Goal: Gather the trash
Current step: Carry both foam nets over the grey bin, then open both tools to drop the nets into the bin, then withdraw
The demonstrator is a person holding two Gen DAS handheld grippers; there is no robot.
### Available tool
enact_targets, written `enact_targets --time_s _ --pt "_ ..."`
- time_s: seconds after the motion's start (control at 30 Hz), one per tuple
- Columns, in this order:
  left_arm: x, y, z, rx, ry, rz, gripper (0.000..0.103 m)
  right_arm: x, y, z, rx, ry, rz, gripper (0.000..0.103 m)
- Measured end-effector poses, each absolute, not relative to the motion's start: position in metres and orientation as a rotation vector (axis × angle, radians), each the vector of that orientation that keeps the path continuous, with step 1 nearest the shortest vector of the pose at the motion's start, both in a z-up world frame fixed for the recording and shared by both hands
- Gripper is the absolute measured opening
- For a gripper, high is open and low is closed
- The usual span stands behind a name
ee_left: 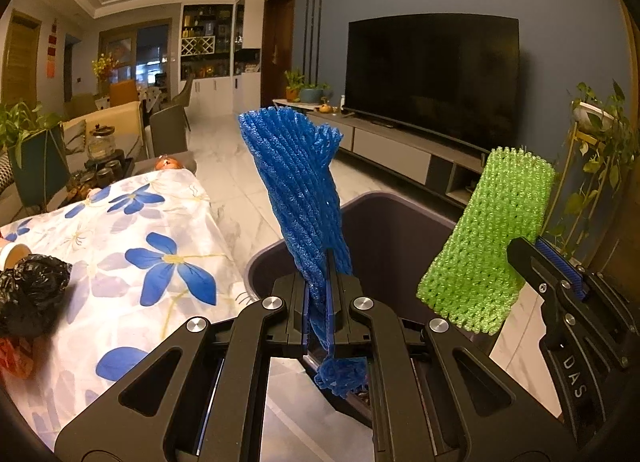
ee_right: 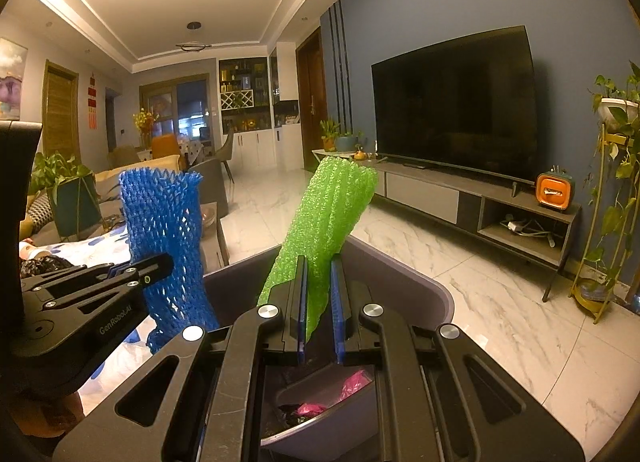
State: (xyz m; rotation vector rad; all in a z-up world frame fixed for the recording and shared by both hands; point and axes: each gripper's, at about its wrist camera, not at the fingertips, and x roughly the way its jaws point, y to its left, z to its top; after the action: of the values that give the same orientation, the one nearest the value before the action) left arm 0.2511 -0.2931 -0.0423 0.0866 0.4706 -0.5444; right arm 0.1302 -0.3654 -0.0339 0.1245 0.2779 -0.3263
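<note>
Over bin [ee_left: 384, 230]: left gripper [ee_left: 320, 302] clamped tight on blue net [ee_left: 296, 182]; right gripper [ee_right: 318, 302] jaws slightly parted, green net [ee_right: 332, 214] between them.

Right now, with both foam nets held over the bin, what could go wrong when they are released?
1. The blue foam mesh net is held near the dark bin's rim beside the flowered tablecloth; it may fall outside.
2. The green foam mesh net could cling to the right hand-held gripper.
</note>
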Motion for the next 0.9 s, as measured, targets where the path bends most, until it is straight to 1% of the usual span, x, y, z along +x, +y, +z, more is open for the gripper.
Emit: enact_targets --time_s 0.8,0.87,0.9 --pt "0.262 -0.296 -0.048 0.089 0.526 -0.560 0.007 0.138 -0.374 -0.035 0.132 0.293 -0.296 0.012" --pt "0.262 -0.297 -0.048 0.091 0.532 -0.566 0.008 0.138 -0.374 -0.035 0.132 0.293 -0.296 0.012" --pt "0.262 -0.297 -0.049 0.092 0.536 -0.571 0.010 0.138 -0.374 -0.035 0.132 0.293 -0.296 0.012"
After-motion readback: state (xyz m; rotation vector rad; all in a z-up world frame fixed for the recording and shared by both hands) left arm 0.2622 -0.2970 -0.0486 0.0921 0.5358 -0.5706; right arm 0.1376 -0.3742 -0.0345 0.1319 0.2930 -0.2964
